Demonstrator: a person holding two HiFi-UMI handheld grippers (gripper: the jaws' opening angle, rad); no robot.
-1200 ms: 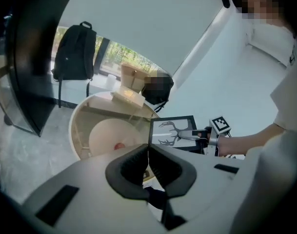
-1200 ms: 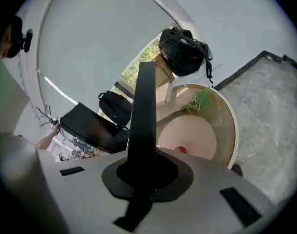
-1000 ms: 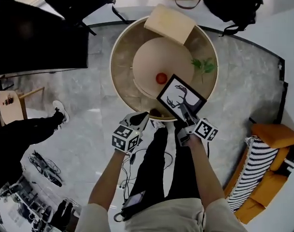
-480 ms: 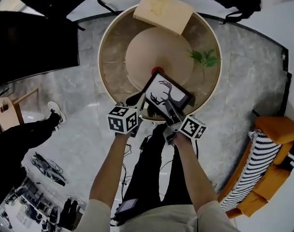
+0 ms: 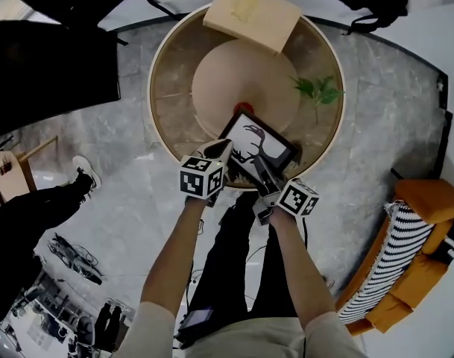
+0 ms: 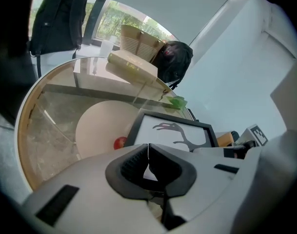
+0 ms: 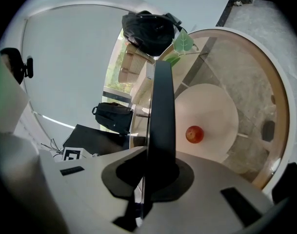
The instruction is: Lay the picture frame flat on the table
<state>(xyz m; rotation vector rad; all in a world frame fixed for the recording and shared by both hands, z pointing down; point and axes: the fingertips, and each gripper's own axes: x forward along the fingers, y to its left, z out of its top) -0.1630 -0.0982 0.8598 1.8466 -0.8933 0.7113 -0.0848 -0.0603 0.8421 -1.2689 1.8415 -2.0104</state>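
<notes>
Two arms [image 5: 176, 263] outstretched, right tool [image 5: 261, 174] gripping picture frame [image 5: 250, 142], seemingly tilted

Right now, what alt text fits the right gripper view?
The right gripper is shut on the picture frame, seen edge-on as a dark bar. Beyond it, a red ball sits on a pale disc on the round table.

Picture frame [image 5: 258, 149]: black border, white sheet, black animal silhouette. Desk [image 5: 158, 118]: clear glass top, tan rim. Disc [image 5: 227, 80]: beige. Ball [image 7: 194, 134]: red. Leaves [image 5: 316, 90]: green. Left claw [image 5: 221, 149] and right claw [image 5: 261, 168]: pale grey shells, black pads, cubes with black-and-white square markers.
</notes>
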